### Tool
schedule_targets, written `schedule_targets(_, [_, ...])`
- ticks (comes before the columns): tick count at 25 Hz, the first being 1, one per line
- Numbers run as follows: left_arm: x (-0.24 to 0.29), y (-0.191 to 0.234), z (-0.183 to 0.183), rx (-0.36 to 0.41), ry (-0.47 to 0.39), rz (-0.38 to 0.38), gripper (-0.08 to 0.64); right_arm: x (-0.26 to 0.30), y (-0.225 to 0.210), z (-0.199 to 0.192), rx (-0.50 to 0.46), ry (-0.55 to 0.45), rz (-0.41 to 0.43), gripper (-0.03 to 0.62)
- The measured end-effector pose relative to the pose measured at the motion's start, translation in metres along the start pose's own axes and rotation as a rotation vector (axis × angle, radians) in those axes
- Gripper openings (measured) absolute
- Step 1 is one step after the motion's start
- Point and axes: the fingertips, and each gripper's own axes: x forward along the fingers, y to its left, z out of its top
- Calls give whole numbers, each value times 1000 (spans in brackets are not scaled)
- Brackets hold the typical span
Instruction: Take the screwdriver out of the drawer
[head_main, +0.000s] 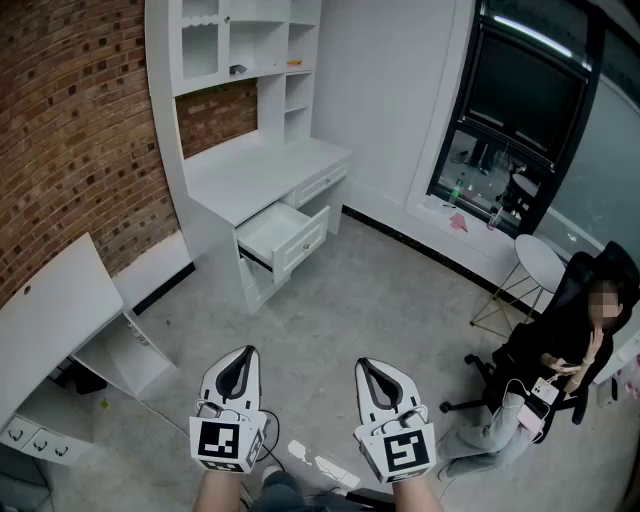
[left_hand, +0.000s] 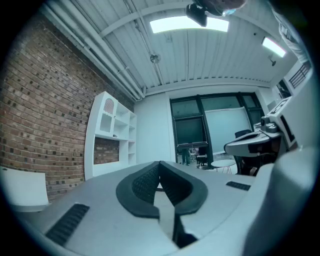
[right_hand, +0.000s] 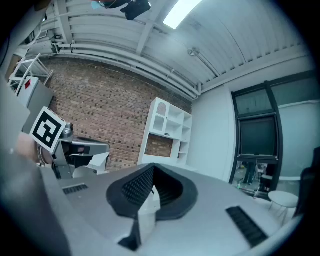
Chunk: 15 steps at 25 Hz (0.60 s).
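A desk (head_main: 265, 170) stands in the upper middle of the head view, backed against the wall (head_main: 70, 120) at upper left, with shelves (head_main: 250, 45) rising on its rear edge. A drawer (head_main: 285, 235) juts from the desk's front over the floor (head_main: 370, 300). A window (head_main: 525, 100) fills the upper right. Below it stands a small table (head_main: 540, 262), and below that a person (head_main: 565, 350) sits on a chair (head_main: 490, 375) at the right edge. A long table (head_main: 50, 310) lies along the left edge. The left gripper (head_main: 240, 362) and right gripper (head_main: 372, 372) sit side by side, apart, at bottom centre
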Motion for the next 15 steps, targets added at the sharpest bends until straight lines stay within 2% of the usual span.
schedule_targets(7, [-23, -73, 1, -8, 0, 37, 14, -63, -39, -15, -1, 3, 31, 11])
schedule_targets(15, [-47, -102, -5, -10, -1, 61, 14, -96, -45, -33, 11, -2, 50, 11])
